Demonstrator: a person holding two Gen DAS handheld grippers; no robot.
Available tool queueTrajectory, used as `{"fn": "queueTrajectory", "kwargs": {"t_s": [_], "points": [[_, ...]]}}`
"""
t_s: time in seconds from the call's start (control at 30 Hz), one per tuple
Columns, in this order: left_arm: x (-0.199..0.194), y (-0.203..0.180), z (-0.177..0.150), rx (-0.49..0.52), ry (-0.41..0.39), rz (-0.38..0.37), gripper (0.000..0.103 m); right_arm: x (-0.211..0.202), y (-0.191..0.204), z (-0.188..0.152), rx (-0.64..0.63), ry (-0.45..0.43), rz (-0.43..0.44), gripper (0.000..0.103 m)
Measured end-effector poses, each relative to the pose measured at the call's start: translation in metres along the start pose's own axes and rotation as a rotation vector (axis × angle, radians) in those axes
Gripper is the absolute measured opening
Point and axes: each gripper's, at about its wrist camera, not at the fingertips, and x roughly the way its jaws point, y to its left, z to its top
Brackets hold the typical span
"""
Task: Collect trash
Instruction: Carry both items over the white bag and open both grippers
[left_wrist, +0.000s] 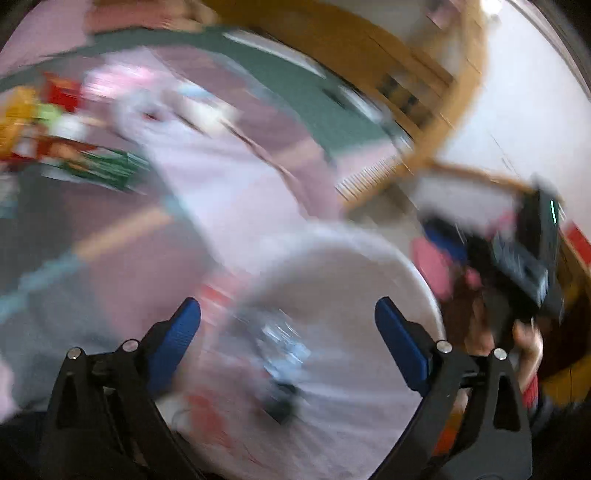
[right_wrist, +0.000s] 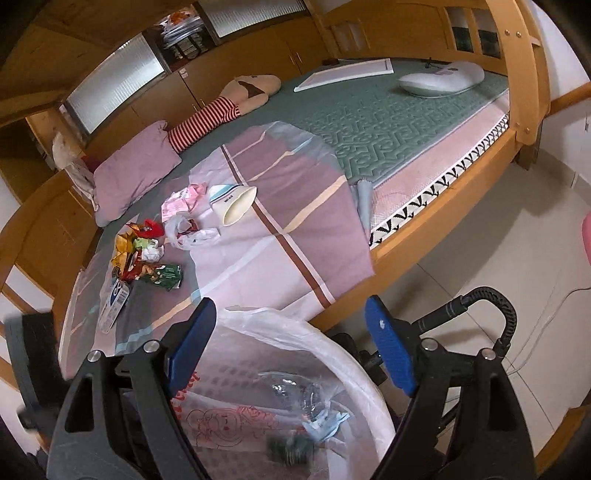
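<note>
Left gripper (left_wrist: 288, 328) with blue pads: jaws spread wide, nothing between, above round white bin lined with translucent plastic bag (left_wrist: 406, 266); view heavily blurred. Right gripper (right_wrist: 290, 334): jaws spread, empty, over same bin (right_wrist: 332, 339). Inside bin: crumpled clear plastic bottle (right_wrist: 295, 395), pale blue scrap (right_wrist: 328, 424). On pink-striped bedsheet (right_wrist: 295, 206): pile of colourful crumpled wrappers (right_wrist: 142, 254), white-blue carton (right_wrist: 114, 302), white plastic bag (right_wrist: 184, 232), cream paper cup on its side (right_wrist: 234, 203). Lilac pillow (right_wrist: 136, 173) beyond.
</note>
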Motion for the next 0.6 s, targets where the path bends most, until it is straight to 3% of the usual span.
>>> {"fn": "queueTrajectory", "kwargs": {"t_s": [0.13, 0.17, 0.23, 0.3, 0.33, 0.37, 0.4, 0.43, 0.5, 0.53, 0.6], "points": [[-0.028, 0.077, 0.046, -0.166, -0.137, 0.526, 0.096, 0.023, 0.009, 0.006, -0.012, 0.067, 0.010, 0.081], [-0.034, 0.098, 0.055, -0.203, -0.158, 0.608, 0.096, 0.027, 0.012, 0.007, -0.021, 0.076, 0.013, 0.081], [-0.046, 0.145, 0.074, -0.276, -0.219, 0.709, 0.098, 0.033, 0.018, 0.007, -0.037, 0.088, 0.014, 0.081], [-0.052, 0.186, 0.084, -0.334, -0.283, 0.763, 0.099, 0.039, 0.024, 0.006, -0.053, 0.098, 0.017, 0.081], [-0.053, 0.209, 0.088, -0.400, -0.279, 0.801, 0.099, 0.044, 0.027, 0.005, -0.056, 0.109, 0.024, 0.081], [-0.057, 0.226, 0.089, -0.461, -0.268, 0.807, 0.099, 0.048, 0.029, 0.005, -0.056, 0.119, 0.031, 0.081], [-0.056, 0.241, 0.093, -0.487, -0.279, 0.767, 0.099, 0.050, 0.030, 0.004, -0.055, 0.126, 0.034, 0.081], [-0.054, 0.249, 0.095, -0.471, -0.277, 0.741, 0.099, 0.055, 0.032, 0.002, -0.053, 0.135, 0.037, 0.081], [-0.038, 0.265, 0.098, -0.441, -0.170, 0.736, 0.099, 0.056, 0.036, 0.001, -0.066, 0.129, 0.030, 0.081], [-0.031, 0.271, 0.095, -0.451, -0.102, 0.692, 0.099, 0.057, 0.038, 0.001, -0.075, 0.127, 0.030, 0.082], [-0.022, 0.272, 0.088, -0.492, -0.058, 0.547, 0.099, 0.060, 0.043, 0.002, -0.094, 0.125, 0.023, 0.082]]}}
